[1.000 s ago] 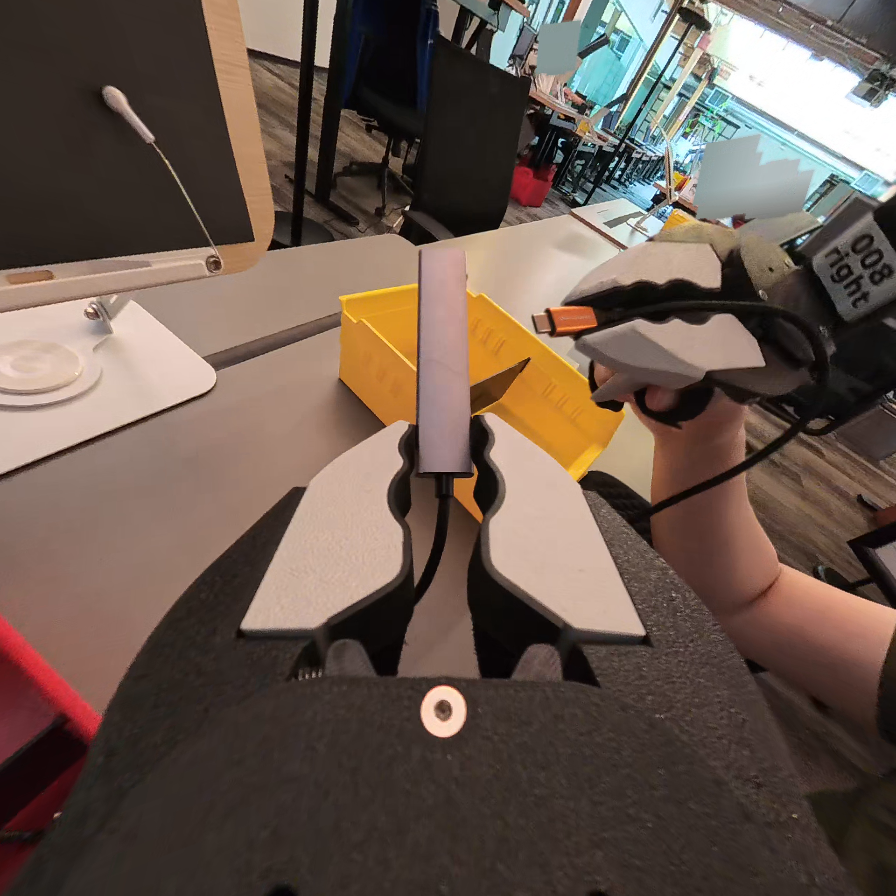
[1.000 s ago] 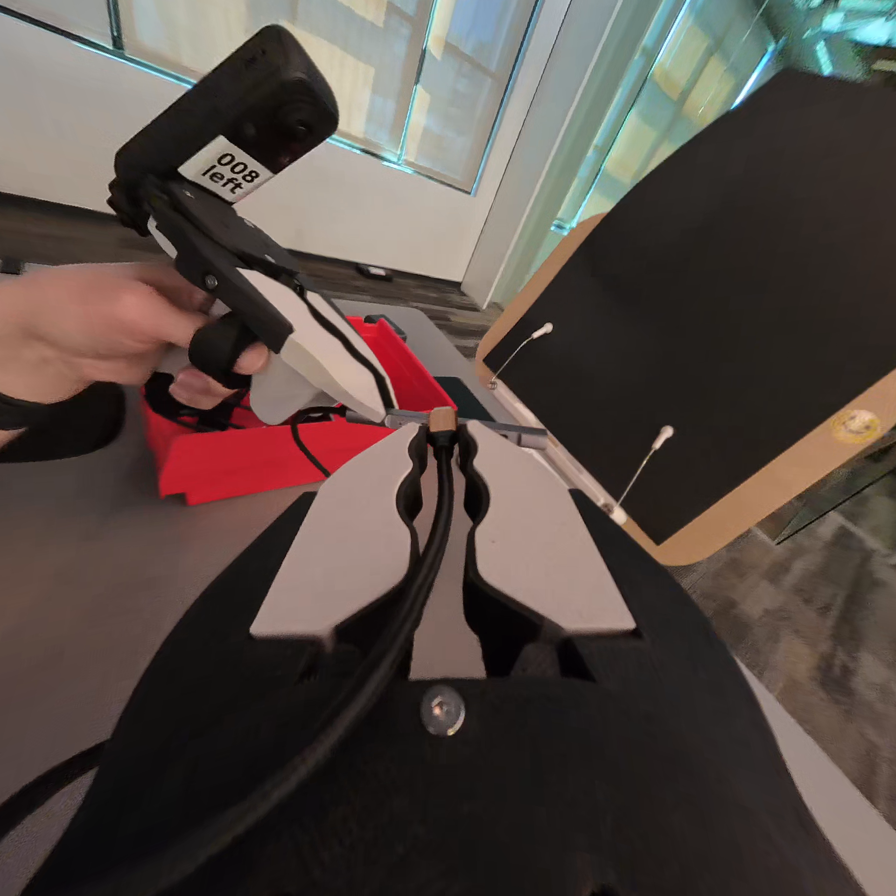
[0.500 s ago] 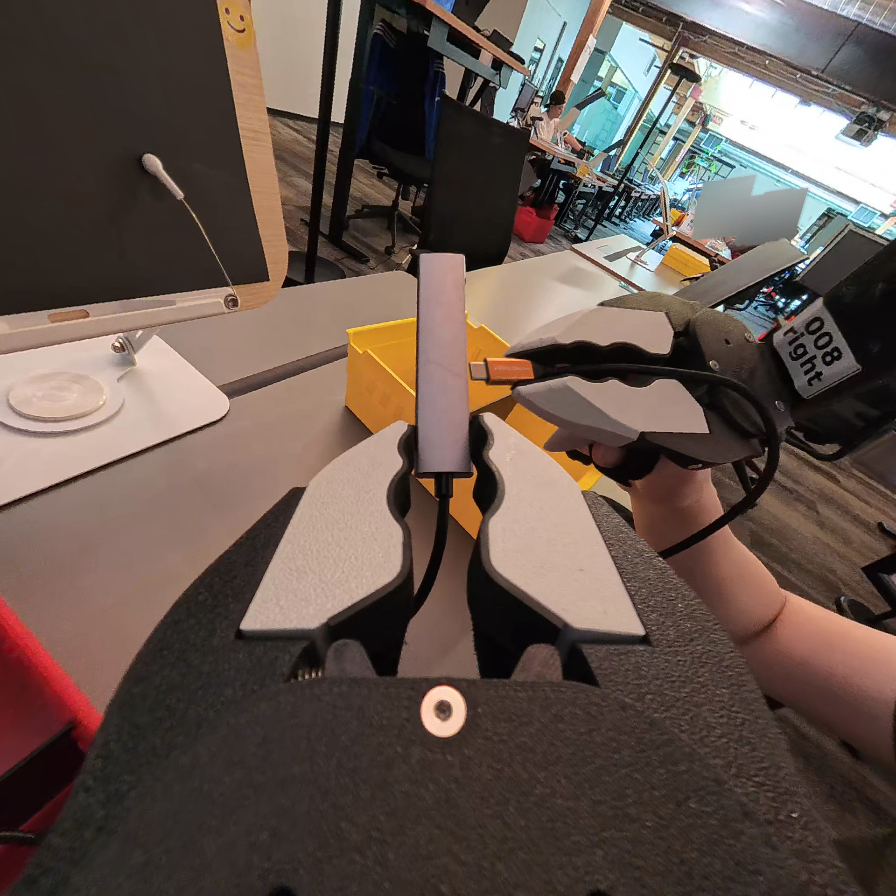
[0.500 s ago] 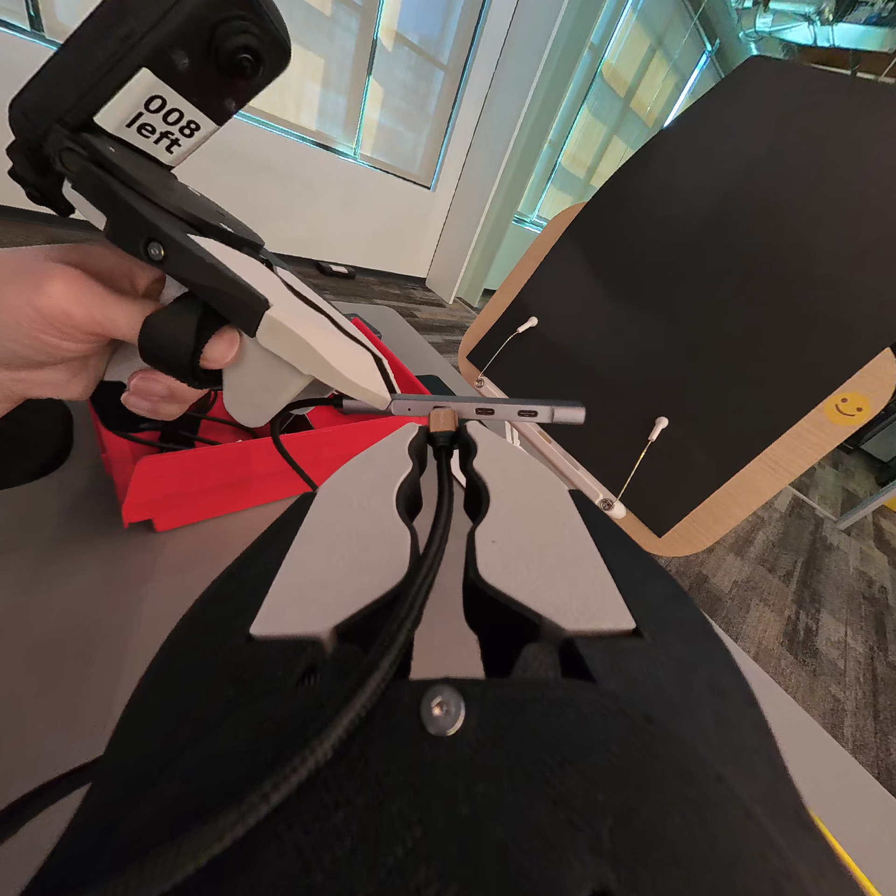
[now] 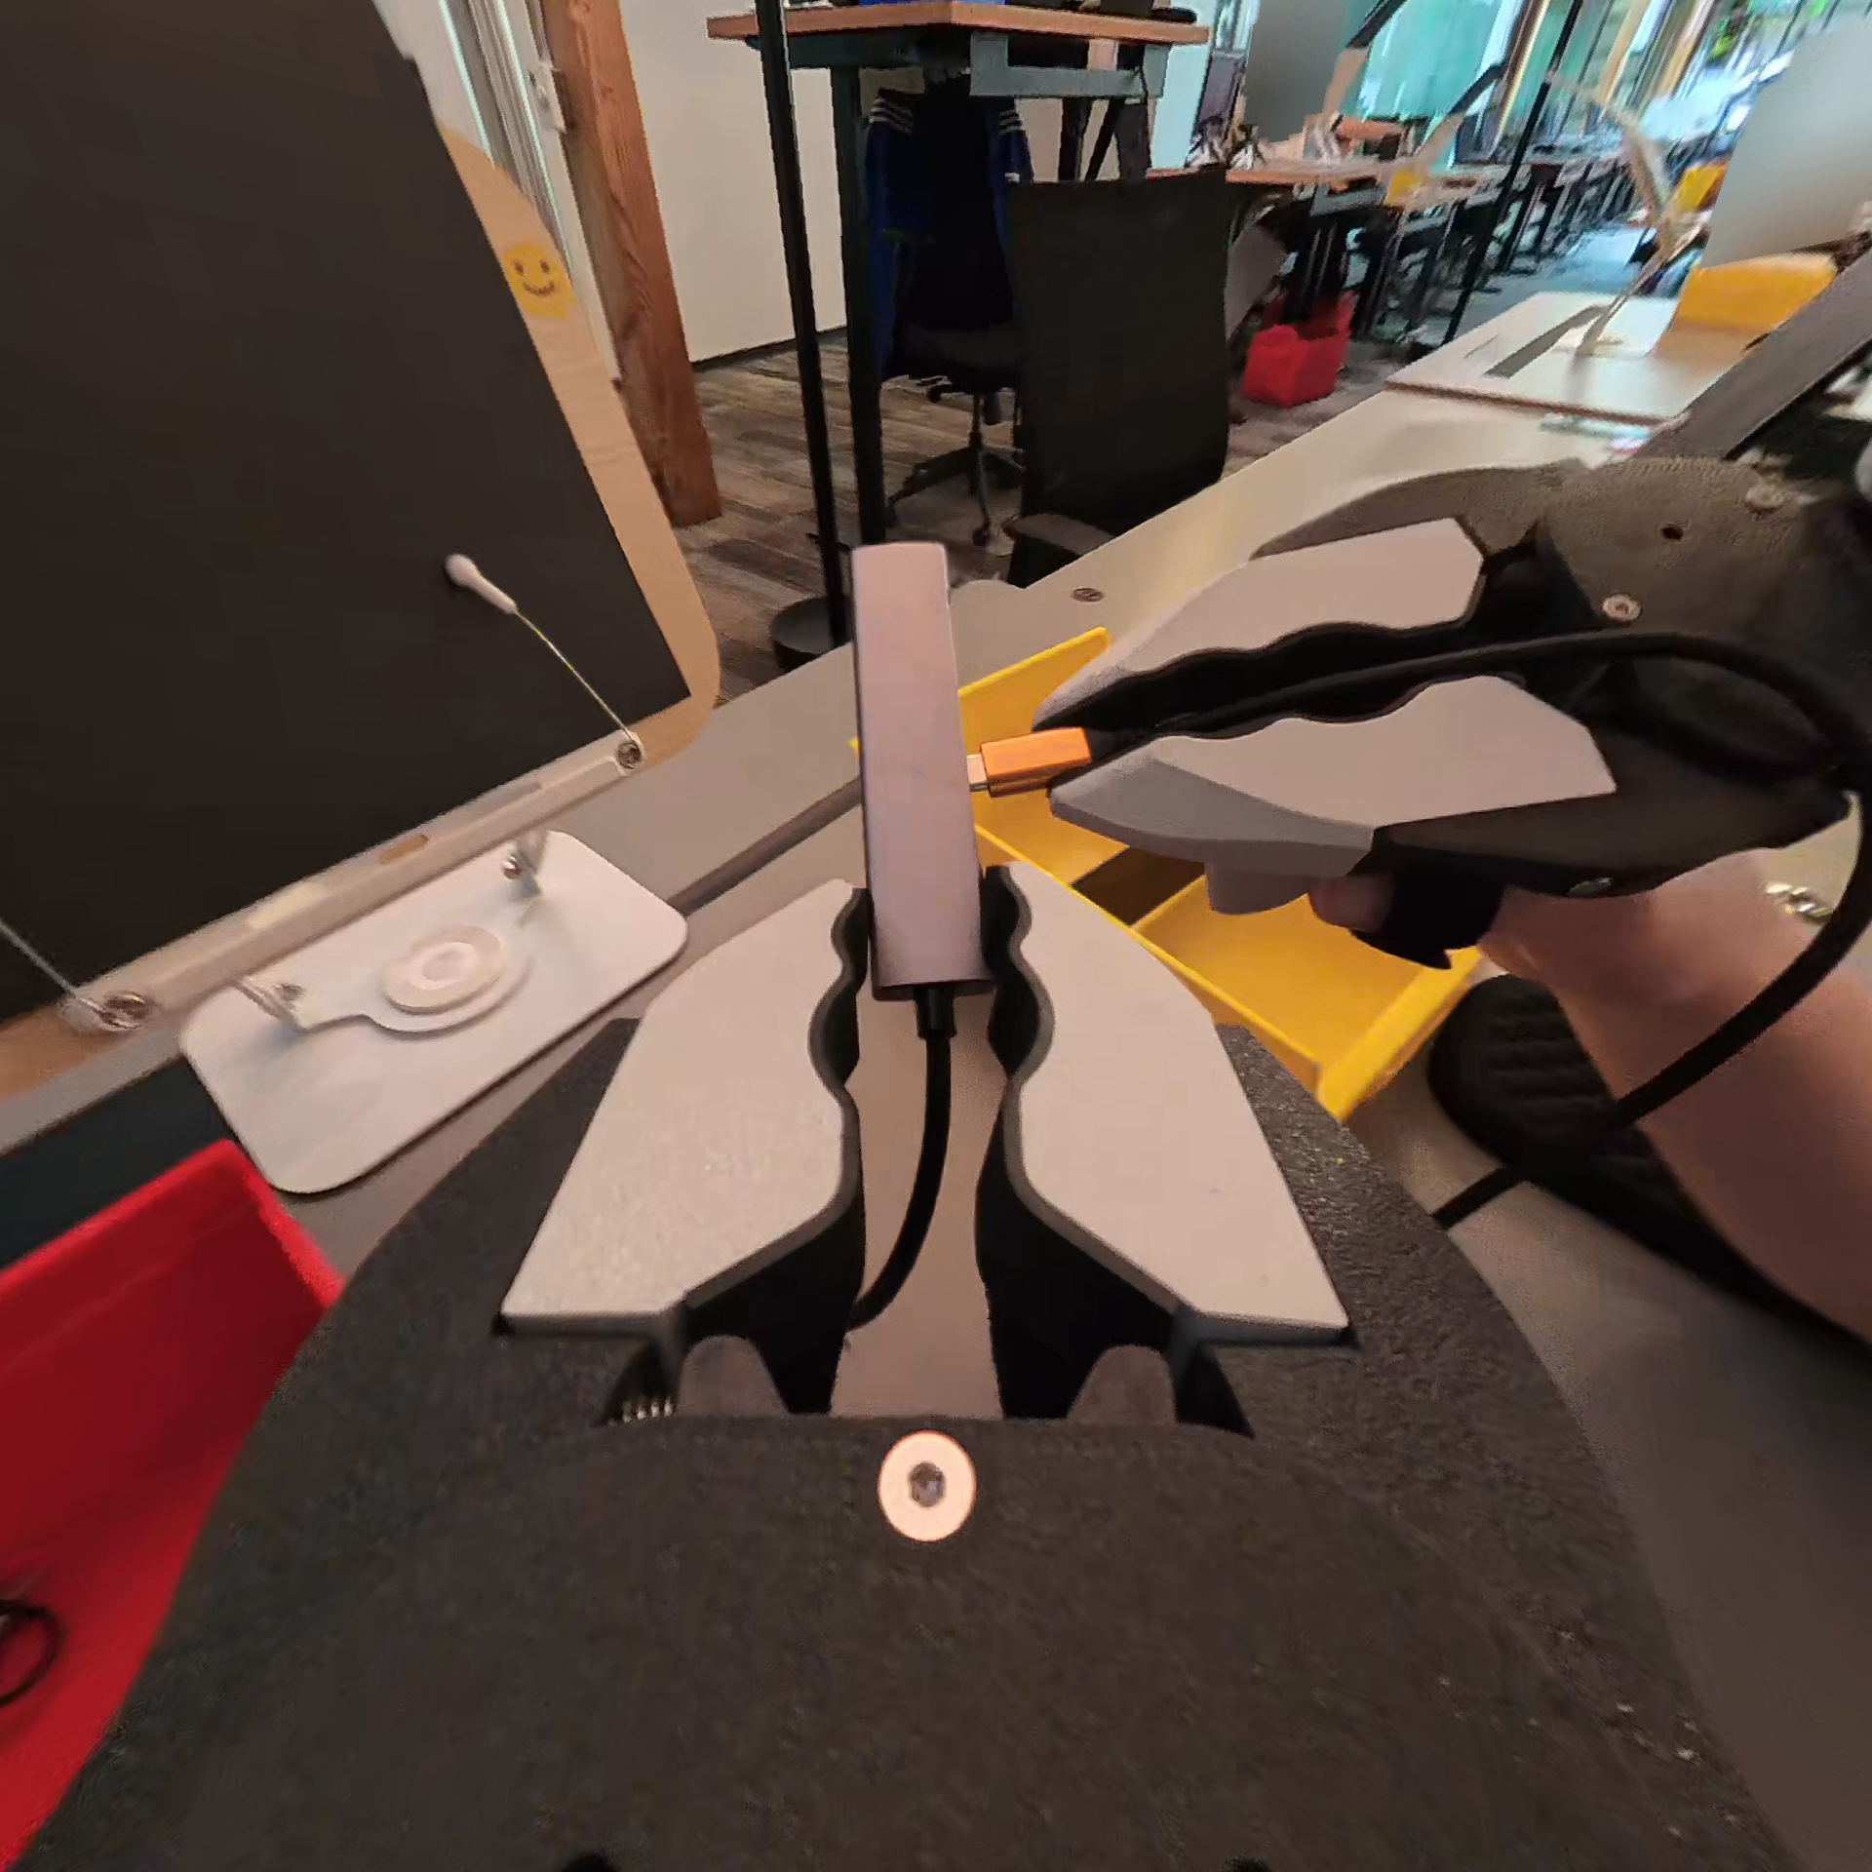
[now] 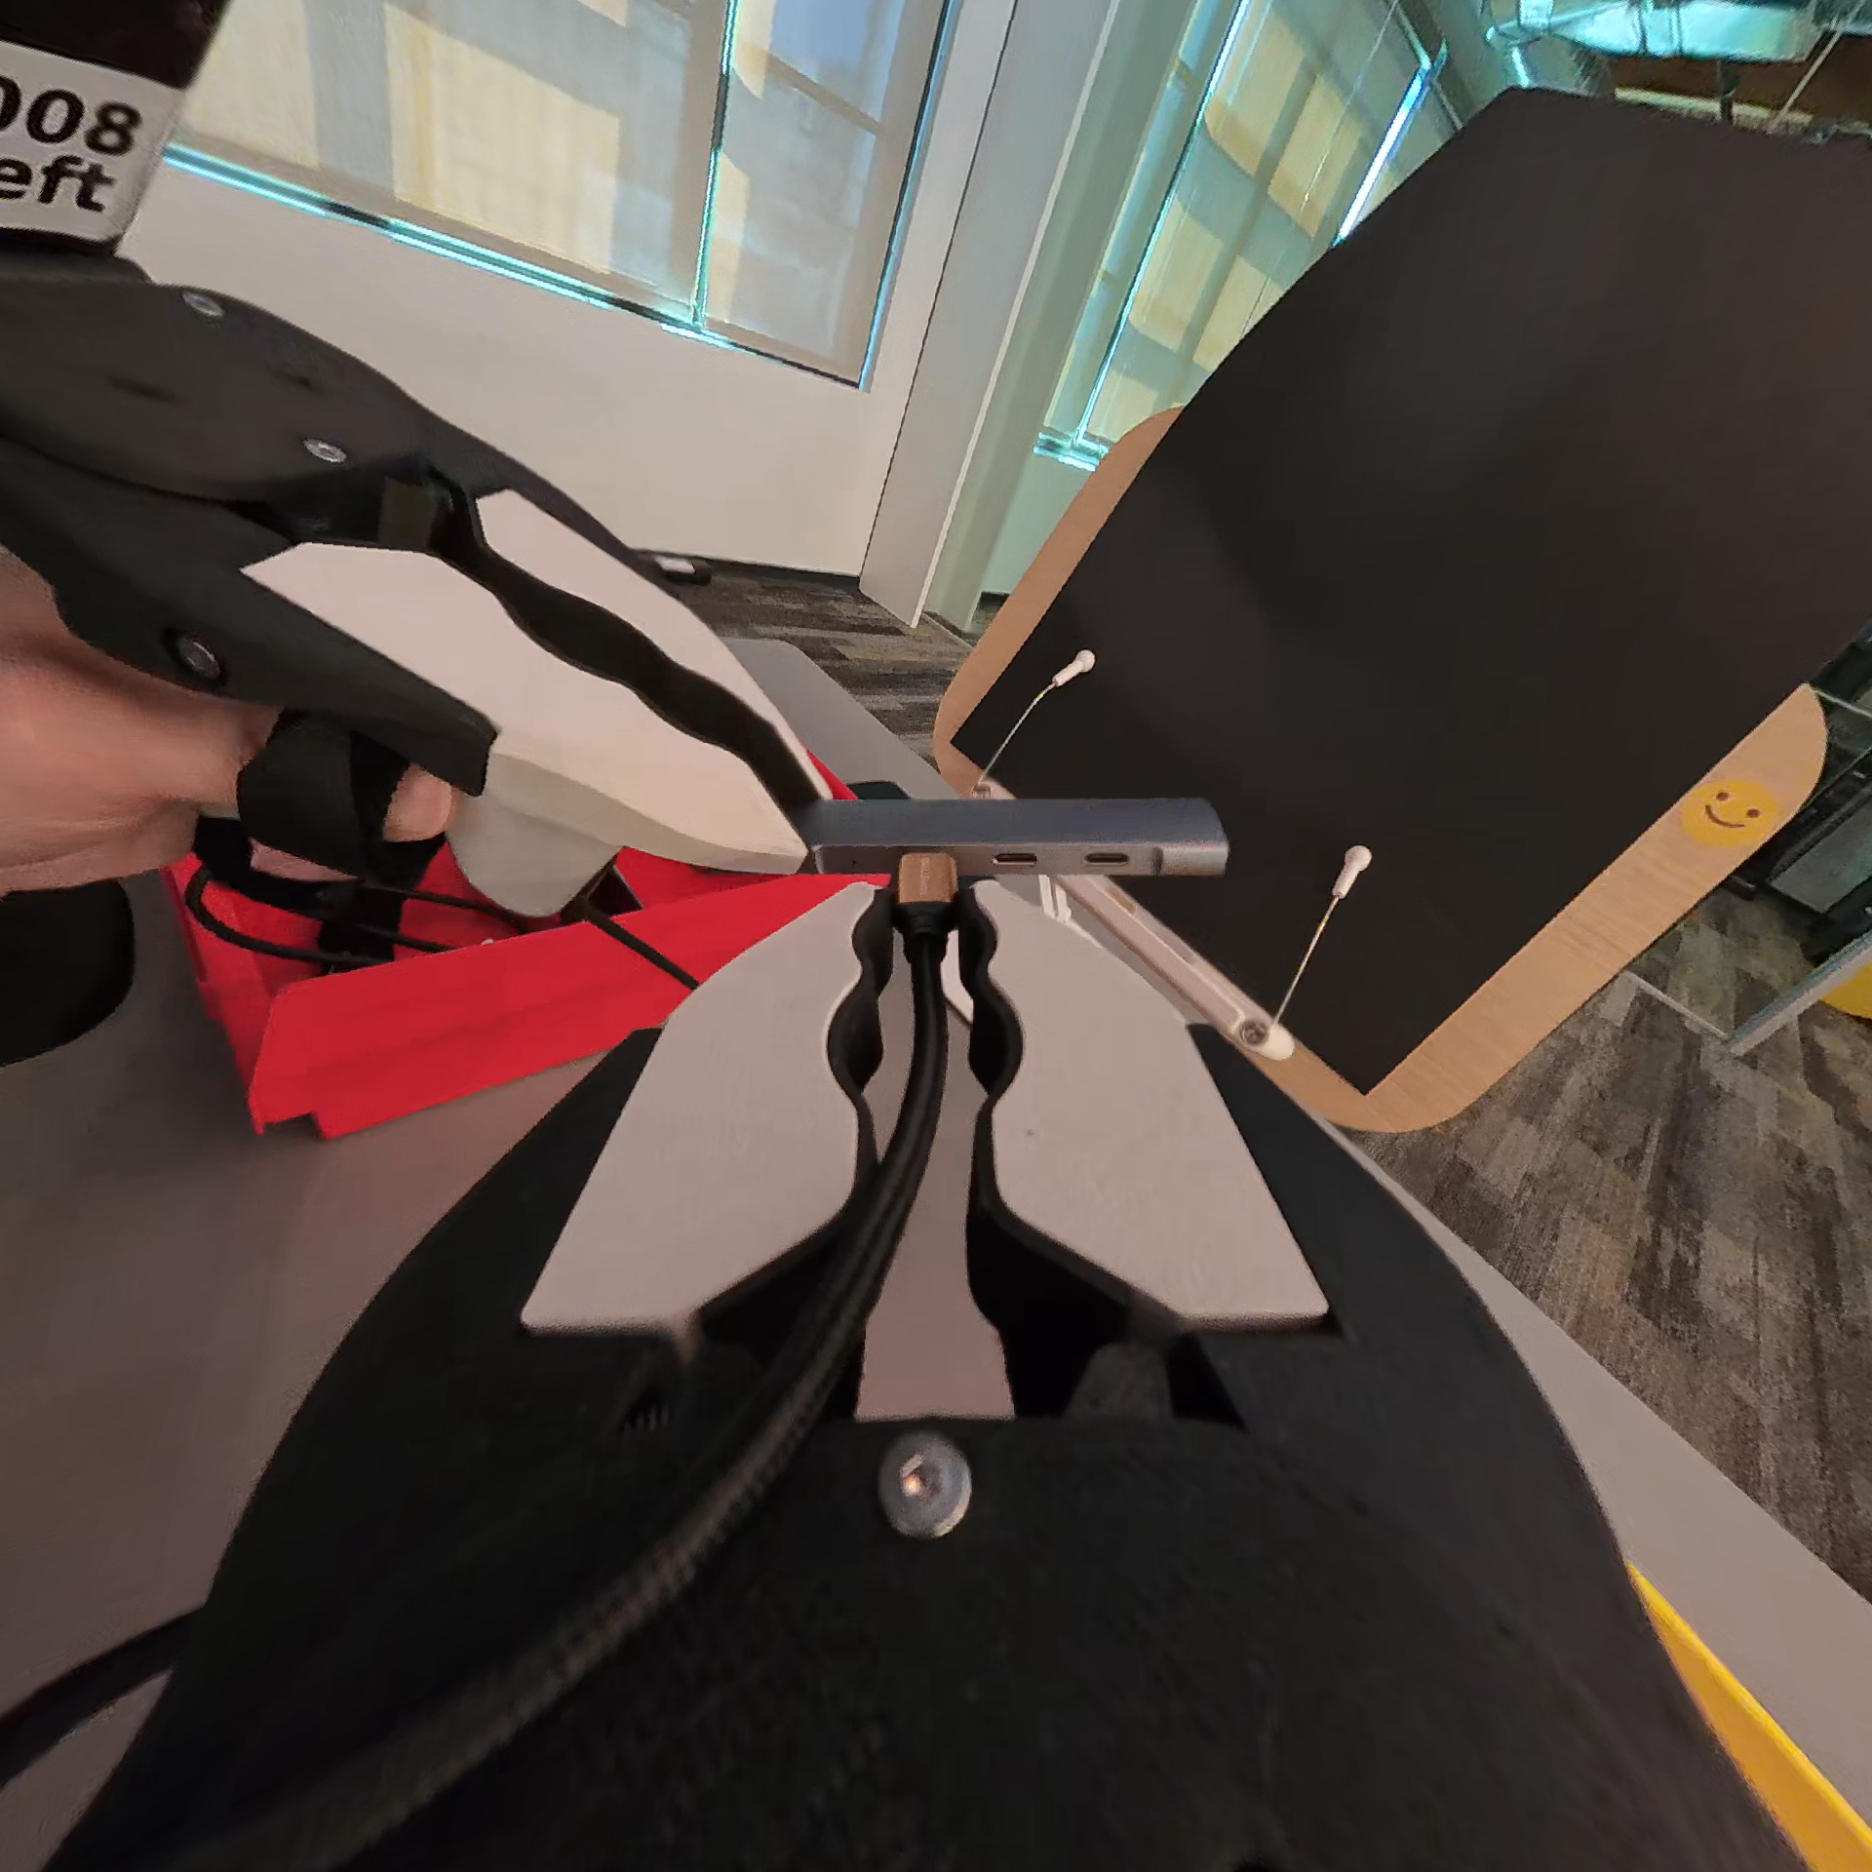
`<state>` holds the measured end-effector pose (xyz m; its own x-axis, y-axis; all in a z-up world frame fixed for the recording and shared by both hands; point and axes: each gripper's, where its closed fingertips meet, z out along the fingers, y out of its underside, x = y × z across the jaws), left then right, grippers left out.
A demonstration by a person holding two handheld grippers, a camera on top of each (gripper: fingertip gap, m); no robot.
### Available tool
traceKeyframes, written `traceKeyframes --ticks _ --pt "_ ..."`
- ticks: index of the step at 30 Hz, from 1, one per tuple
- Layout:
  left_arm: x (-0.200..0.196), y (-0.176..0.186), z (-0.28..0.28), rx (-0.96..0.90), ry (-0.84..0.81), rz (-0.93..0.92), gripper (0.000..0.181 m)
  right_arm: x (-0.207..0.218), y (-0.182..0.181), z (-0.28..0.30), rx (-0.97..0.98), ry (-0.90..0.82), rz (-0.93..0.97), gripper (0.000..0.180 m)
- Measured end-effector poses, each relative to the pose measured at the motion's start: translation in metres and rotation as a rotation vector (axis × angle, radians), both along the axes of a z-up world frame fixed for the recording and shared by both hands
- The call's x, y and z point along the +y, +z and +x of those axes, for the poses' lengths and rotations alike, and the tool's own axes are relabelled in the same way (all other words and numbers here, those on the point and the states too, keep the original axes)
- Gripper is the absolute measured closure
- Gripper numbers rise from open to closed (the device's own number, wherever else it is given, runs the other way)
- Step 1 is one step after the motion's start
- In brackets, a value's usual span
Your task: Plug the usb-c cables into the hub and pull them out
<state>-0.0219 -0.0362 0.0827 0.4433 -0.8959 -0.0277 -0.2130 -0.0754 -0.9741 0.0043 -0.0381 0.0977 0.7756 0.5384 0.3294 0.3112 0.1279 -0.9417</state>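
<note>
Over the grey desk (image 5: 182, 1094) by the black board (image 6: 1469, 567), I had my left gripper (image 5: 924, 912) clamped on the hub (image 5: 909, 750), bracing its ports toward my right gripper (image 6: 924, 912), which, pinching the usb-c cable (image 6: 917, 998), met its copper plug (image 6: 924, 876) with the port nearest those left tongs.

One grey hub (image 6: 1013, 836). One orange-tipped cable (image 6: 924, 879). Two grippers: left gripper (image 5: 920, 917), right gripper (image 6: 924, 902). Two bins: red bin (image 6: 486, 998) lower left, yellow bin (image 5: 1276, 972) centre right. Two free hub ports (image 6: 1059, 861).
</note>
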Motion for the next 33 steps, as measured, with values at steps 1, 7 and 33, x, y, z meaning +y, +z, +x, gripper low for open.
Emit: traceKeyframes --ticks 1,7,33 --pt "-0.001 0.001 -0.001 0.004 0.001 0.013 0.160 0.000 0.000 0.000 0.000 -0.002 0.014 0.167" --pt "-0.004 0.007 -0.003 -0.046 -0.011 -0.018 0.160 -0.002 0.007 -0.004 0.023 -0.019 0.122 0.167" --pt "-0.025 0.031 0.014 -0.079 -0.013 0.376 0.143 -0.039 0.053 -0.003 0.033 -0.026 0.378 0.167"
